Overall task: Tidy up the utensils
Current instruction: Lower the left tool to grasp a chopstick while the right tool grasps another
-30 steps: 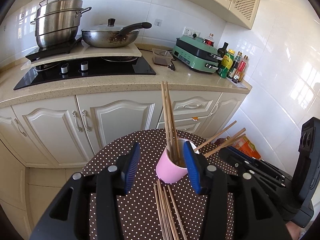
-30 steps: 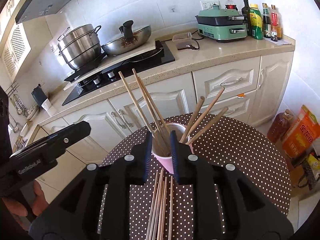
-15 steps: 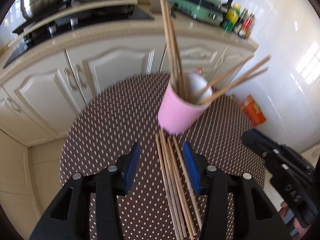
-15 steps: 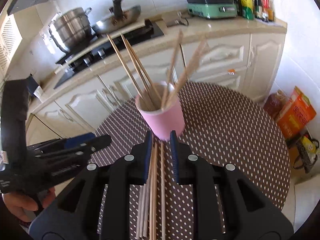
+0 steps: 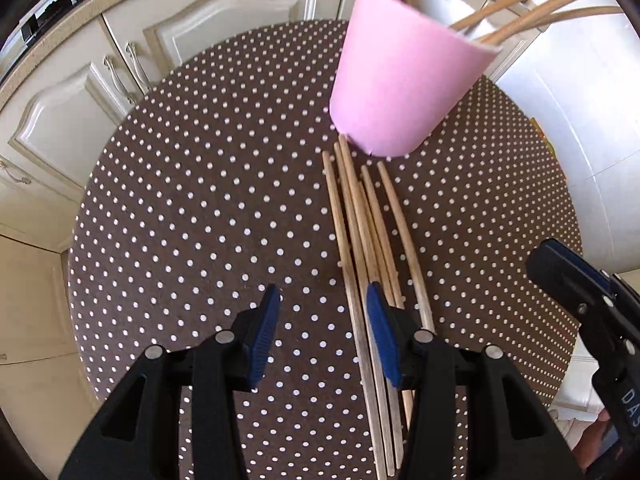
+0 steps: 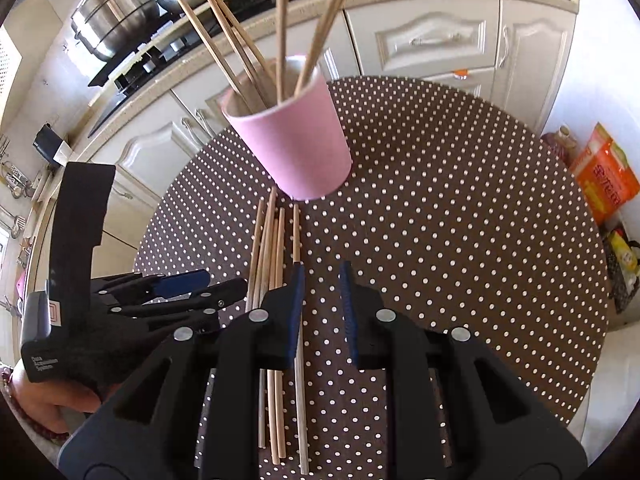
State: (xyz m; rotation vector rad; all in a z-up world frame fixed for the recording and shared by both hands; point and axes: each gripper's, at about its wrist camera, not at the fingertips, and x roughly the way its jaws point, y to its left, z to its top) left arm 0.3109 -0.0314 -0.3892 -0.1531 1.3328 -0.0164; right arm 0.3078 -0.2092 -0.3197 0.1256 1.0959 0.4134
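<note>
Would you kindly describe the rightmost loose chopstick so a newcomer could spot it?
Find the round polka-dot table and the pink cup on it. Loose chopsticks lie bunched below the cup; the rightmost chopstick lies slightly apart, running along the right gripper's left finger.

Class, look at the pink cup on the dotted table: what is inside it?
Several wooden chopsticks stand inside the pink cup, leaning outward above its rim. Their lower ends and the cup's bottom are hidden by its wall.

round polka-dot table (image 5: 200, 208), pink cup (image 5: 396, 92), loose chopsticks (image 5: 360, 220)
</note>
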